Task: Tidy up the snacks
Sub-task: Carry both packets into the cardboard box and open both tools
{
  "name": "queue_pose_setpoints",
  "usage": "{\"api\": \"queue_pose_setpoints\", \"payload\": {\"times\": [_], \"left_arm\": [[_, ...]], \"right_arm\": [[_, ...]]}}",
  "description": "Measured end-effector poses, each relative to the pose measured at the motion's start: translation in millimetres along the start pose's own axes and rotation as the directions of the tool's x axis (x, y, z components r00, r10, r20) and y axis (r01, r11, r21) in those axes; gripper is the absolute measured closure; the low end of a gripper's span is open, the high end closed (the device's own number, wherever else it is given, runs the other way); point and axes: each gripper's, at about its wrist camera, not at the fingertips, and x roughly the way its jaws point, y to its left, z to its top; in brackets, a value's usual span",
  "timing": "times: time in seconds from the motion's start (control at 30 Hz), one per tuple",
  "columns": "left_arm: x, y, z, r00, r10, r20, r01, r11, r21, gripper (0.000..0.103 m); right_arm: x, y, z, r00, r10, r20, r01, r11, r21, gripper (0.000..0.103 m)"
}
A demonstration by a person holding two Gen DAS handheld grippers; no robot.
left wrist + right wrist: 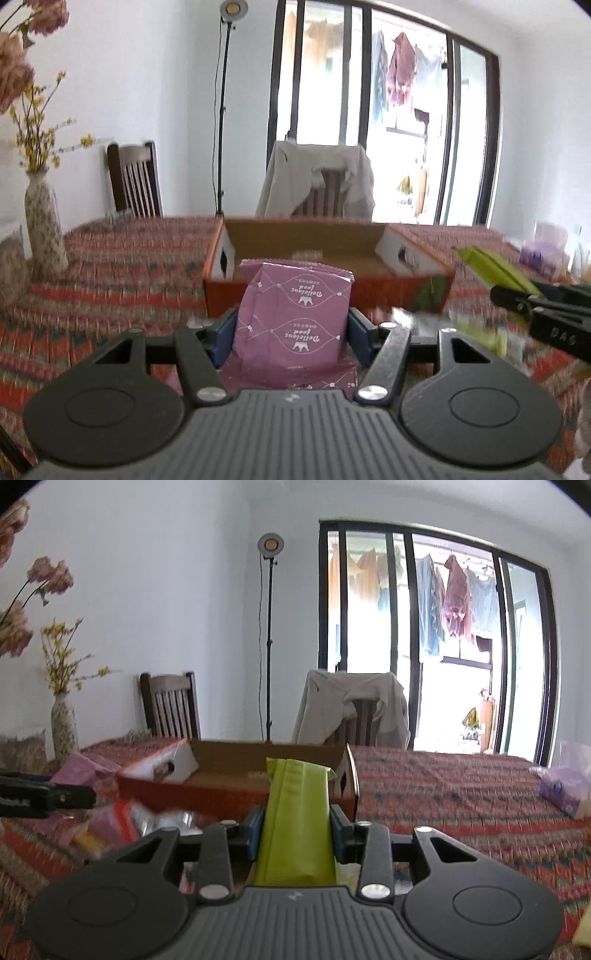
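Purple packet (293,317), clamped upright in left gripper (291,332), was faced by cardboard box (325,291) at twelve o'clock, near.

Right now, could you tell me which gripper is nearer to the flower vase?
Left. The left gripper, holding a purple packet, is right of the vase; the right gripper, holding a green packet, is further right, past the left one.

white walls, dark-framed window (436,638) w/ laundry outside, lamp stand (270,546), two chairs behind patterned table (461,786).
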Motion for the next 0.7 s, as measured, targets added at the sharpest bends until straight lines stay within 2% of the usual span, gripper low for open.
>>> {"api": "queue_pose_setpoints", "payload": {"times": [0.13,0.37,0.6,0.7], "left_arm": [[17.1,2.5,29.5,0.999,0.019,0.041,-0.018,1.0,-0.025,0.04],[70.0,1.7,71.8,0.999,0.032,0.04,-0.029,0.996,-0.083,0.04],[122.6,3.2,90.4,0.998,0.069,0.009,-0.067,0.99,-0.127,0.04],[142.3,5.2,90.7,0.994,0.109,-0.003,-0.108,0.985,-0.136,0.04]], "right_arm": [[27.6,-0.5,25.2,1.0,-0.004,0.022,0.004,1.0,0.015,0.068],[85.9,-0.7,66.9,0.999,0.013,0.034,-0.014,0.999,0.032,0.068],[148.9,0.0,88.1,1.0,-0.015,-0.01,0.016,0.999,0.046,0.068],[177.8,-2.3,88.0,0.999,-0.028,-0.043,0.03,0.998,0.051,0.068]]}}
